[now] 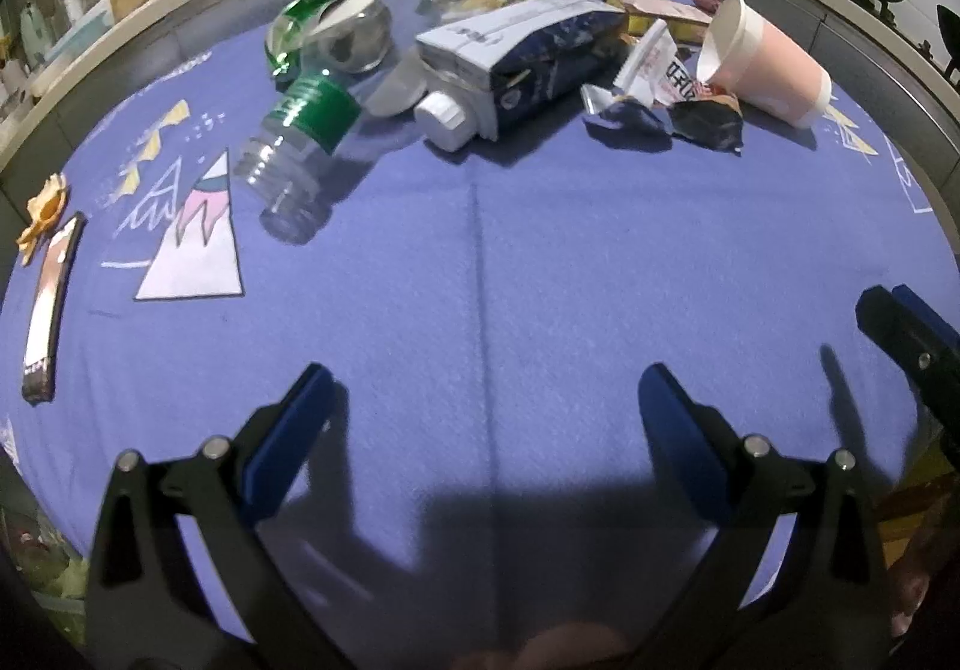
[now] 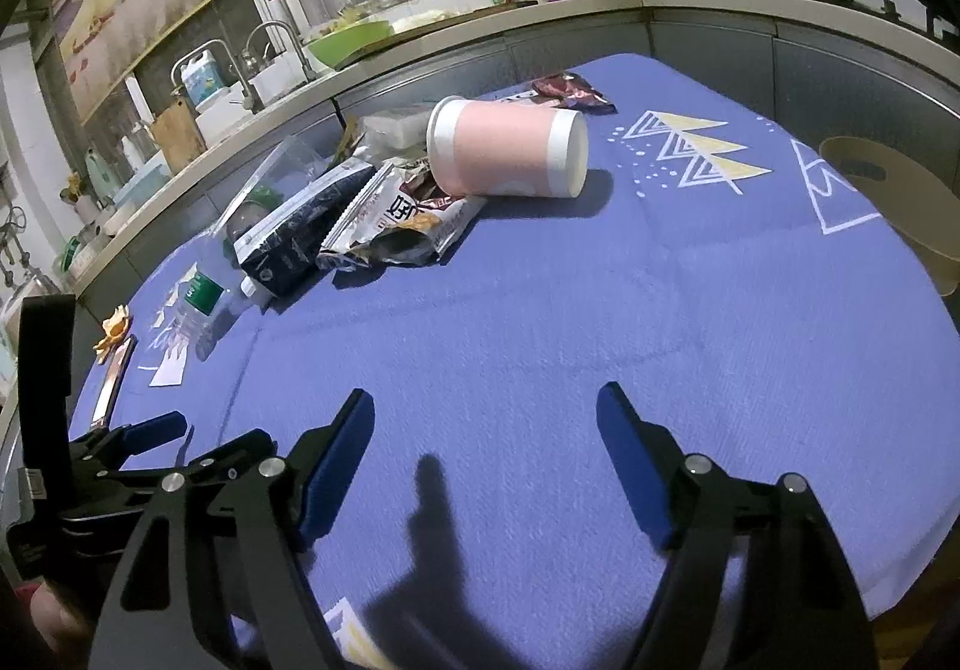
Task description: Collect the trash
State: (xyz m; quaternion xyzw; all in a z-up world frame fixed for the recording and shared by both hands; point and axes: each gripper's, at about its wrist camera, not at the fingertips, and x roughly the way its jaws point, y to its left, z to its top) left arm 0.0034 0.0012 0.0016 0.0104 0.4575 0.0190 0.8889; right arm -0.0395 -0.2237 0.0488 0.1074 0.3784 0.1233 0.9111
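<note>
Both jaws spread wide and empty, the left gripper (image 1: 483, 400) and right gripper (image 2: 486, 424) hover over the blue cloth (image 1: 540, 262); the litter, with bottle (image 1: 294, 153), carton (image 1: 522, 57) and cup (image 2: 510, 150), lies beyond, ungathered. Next, likely, a reach forward.

Tabletop (image 1: 540, 280): covered by a cloth; trash clustered along its far side, near half bare.
Plastic bottle (image 1: 300, 147): lying on its side at the left of the cluster, mouth toward the camera.
Carton (image 1: 528, 57): lying on its side right of the bottle, cap end toward the camera.
Snack wrappers (image 1: 666, 93): crumpled, between the carton and the paper cup.
Paper cup (image 1: 762, 63): on its side at the right end of the cluster, mouth touching the wrappers.
Flat wrapper (image 1: 48, 310): near the left edge, well apart from the cluster.
Kitchen counter (image 2: 420, 51): behind the tabletop.
Left gripper (image 1: 486, 406): over the near bare cloth, left of the right gripper (image 2: 486, 418).
</note>
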